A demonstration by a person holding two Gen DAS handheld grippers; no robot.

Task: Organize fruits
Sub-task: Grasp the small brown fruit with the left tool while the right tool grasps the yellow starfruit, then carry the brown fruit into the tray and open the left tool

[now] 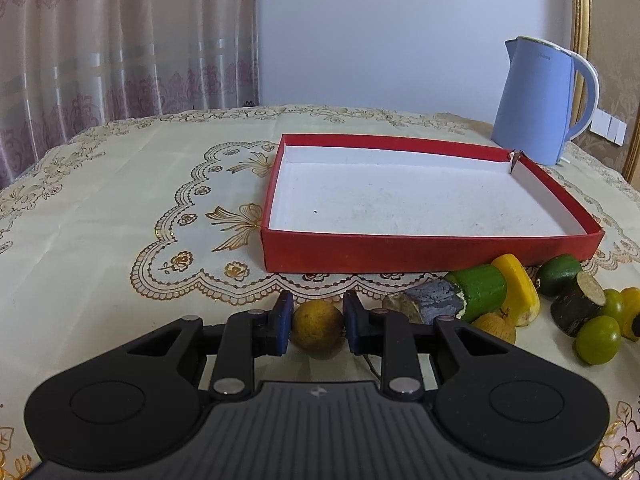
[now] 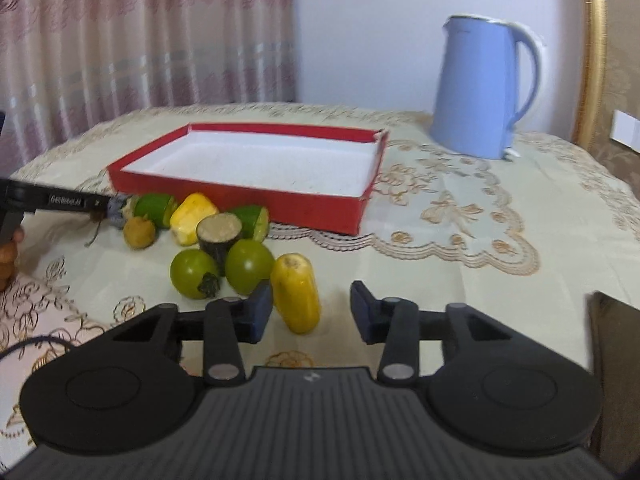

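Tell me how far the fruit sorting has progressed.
Nothing is in the red box yet. The left claw is shut on a brownish round fruit. The right claw stands around a yellow piece, not gripping. The other fruits lie on the tablecloth.

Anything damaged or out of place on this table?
Yes: the shallow red cardboard box has a split far right corner, its walls parted and the flap sticking up. All fruit still lies on the cloth outside the box.
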